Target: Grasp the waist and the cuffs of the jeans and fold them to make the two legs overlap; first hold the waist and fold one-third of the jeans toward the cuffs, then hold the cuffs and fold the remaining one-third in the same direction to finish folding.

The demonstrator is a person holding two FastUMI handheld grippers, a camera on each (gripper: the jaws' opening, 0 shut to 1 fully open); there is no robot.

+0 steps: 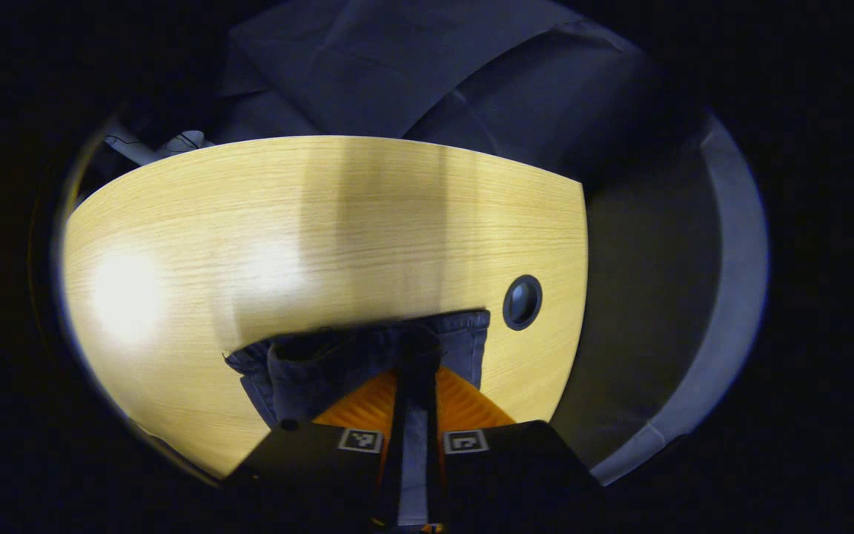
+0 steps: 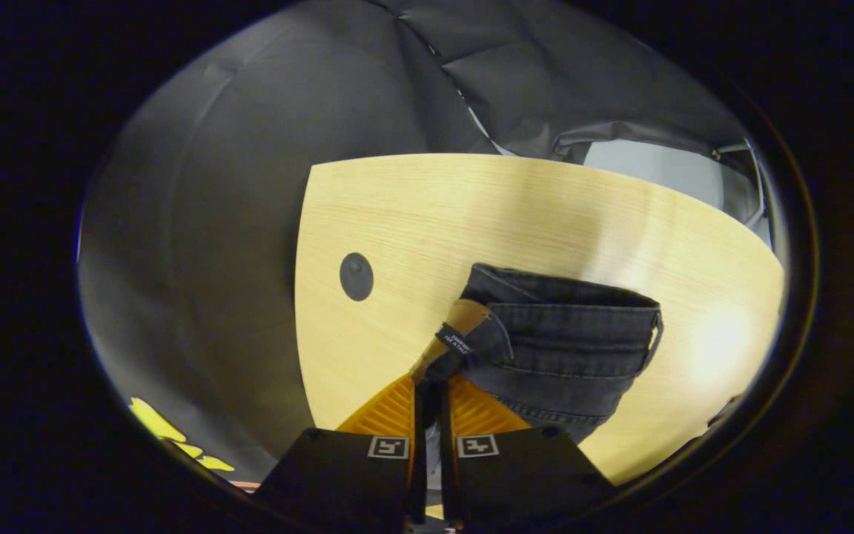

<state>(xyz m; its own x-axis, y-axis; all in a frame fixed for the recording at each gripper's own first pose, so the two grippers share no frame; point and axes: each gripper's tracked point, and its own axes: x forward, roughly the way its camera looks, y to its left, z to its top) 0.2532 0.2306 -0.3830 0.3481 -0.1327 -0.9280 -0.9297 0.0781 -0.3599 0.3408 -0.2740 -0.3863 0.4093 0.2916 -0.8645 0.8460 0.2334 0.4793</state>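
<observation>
1. Left tool: fingers closed to a thin gap with dark denim pinched between them. You're clamped on the jeans at an edge; I read it as the cuff end, but the bunching makes that a guess.
2. Right tool: fingers also closed, gripping the jeans at the corner where a small woven tag sits and a tan lining shows. That looks like the waistband end.
3. Where the jeans are: lying on the counter, directly ahead of each tool and touching the fingertips. In the left gripper view the cloth spreads mostly left of the tool; in the right gripper view it spreads right and forward.
4. Key relation: you hold opposite ends, so the long axis of the jeans runs between your two tools. The bulk of the denim sits between them, not beyond either one.
5. Both tools are equally engaged; neither needs to reach.
6. Judgement: the legs still look to need overlapping. That fold likely turns across the long axis, so keep the tools level with each other or the seams will skew.
7. The round grommet in the counter is just beside the cloth, near the counter's edge. Little margin on that side.
</observation>
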